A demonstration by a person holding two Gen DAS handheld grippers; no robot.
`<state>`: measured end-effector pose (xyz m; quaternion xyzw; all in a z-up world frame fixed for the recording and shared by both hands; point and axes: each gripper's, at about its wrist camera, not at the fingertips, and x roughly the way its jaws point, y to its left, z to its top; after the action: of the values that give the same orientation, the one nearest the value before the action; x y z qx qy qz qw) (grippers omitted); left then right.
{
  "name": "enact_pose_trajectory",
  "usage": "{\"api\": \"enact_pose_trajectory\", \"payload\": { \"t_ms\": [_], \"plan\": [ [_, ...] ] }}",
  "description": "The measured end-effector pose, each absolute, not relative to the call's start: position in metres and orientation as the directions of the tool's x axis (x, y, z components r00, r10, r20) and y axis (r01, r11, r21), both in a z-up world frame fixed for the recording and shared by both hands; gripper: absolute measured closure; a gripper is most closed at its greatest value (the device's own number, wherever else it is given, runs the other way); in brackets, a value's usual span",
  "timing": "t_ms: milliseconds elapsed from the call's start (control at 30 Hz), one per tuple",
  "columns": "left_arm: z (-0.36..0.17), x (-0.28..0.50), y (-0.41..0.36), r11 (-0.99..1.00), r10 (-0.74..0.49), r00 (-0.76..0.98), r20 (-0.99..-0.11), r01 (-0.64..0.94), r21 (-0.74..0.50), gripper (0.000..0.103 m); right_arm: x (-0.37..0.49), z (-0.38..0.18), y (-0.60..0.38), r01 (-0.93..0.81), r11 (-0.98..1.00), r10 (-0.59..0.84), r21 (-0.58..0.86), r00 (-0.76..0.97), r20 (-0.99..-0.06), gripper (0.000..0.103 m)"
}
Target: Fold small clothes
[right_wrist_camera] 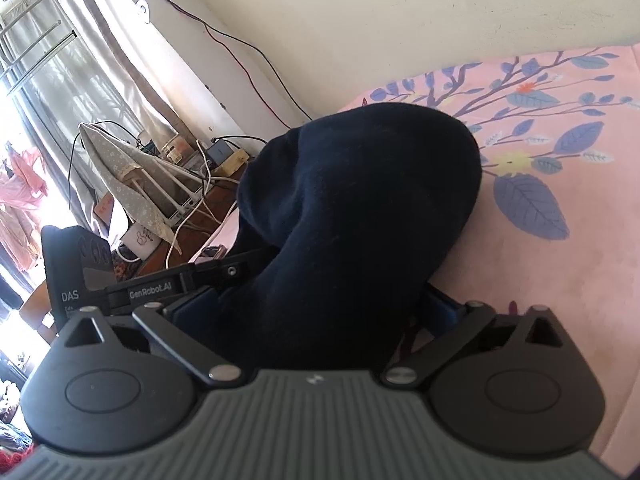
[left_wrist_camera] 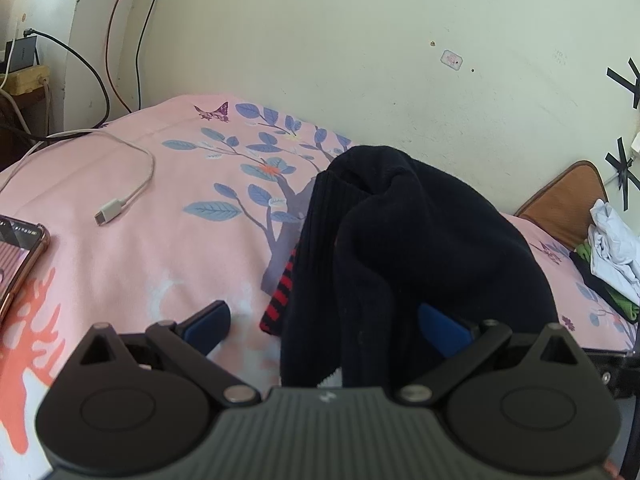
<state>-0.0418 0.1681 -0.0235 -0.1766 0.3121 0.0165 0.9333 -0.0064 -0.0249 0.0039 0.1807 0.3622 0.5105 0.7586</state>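
A dark navy knitted garment (left_wrist_camera: 420,240) with a ribbed cuff lies bunched on the pink leaf-print bedsheet (left_wrist_camera: 160,248). A red and black striped piece (left_wrist_camera: 280,300) pokes out from under its left side. My left gripper (left_wrist_camera: 326,320) is open. The garment hangs between its blue pads (left_wrist_camera: 208,326), against the right one and clear of the left one. In the right wrist view the same navy garment (right_wrist_camera: 360,208) fills the gap between the wide-spread jaws of my right gripper (right_wrist_camera: 320,304), which is open. The left gripper's body (right_wrist_camera: 120,280) reaches in from the left to the cloth.
A phone (left_wrist_camera: 20,256) and a white charging cable (left_wrist_camera: 120,208) lie on the sheet to the left. A heap of white, green and black clothes (left_wrist_camera: 612,264) and a brown cushion (left_wrist_camera: 568,200) sit at the right. A cluttered bedside table (right_wrist_camera: 180,184) stands beyond the bed edge.
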Motion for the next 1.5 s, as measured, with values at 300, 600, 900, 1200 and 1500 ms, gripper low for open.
{"api": "enact_pose_trajectory", "payload": {
  "t_ms": [300,600,900,1200,1500],
  "plan": [
    [-0.023,-0.043,0.168,0.938,-0.076,0.806,-0.588,-0.142,-0.316,0.0,-0.007,0.004,-0.03,-0.634,0.416,0.906,0.652,0.225,-0.359,0.0],
    [-0.022,-0.043,0.169,0.938,-0.081,0.806,-0.587,-0.138,-0.319,0.0,-0.005,0.004,-0.044,-0.567,0.486,0.874,0.665,0.324,-0.362,0.0],
    [-0.023,-0.043,0.171,0.932,-0.091,0.809,-0.581,-0.136,-0.336,0.0,-0.003,0.003,-0.046,-0.559,0.471,0.882,0.682,0.32,-0.346,0.0],
    [-0.022,-0.043,0.171,0.931,-0.092,0.81,-0.579,-0.137,-0.34,0.0,-0.004,0.003,-0.047,-0.566,0.466,0.884,0.68,0.325,-0.335,0.0],
    [-0.023,-0.043,0.171,0.93,-0.092,0.811,-0.578,-0.136,-0.34,0.0,-0.007,0.004,-0.043,-0.582,0.484,0.875,0.654,0.325,-0.358,0.0]
  ]
}}
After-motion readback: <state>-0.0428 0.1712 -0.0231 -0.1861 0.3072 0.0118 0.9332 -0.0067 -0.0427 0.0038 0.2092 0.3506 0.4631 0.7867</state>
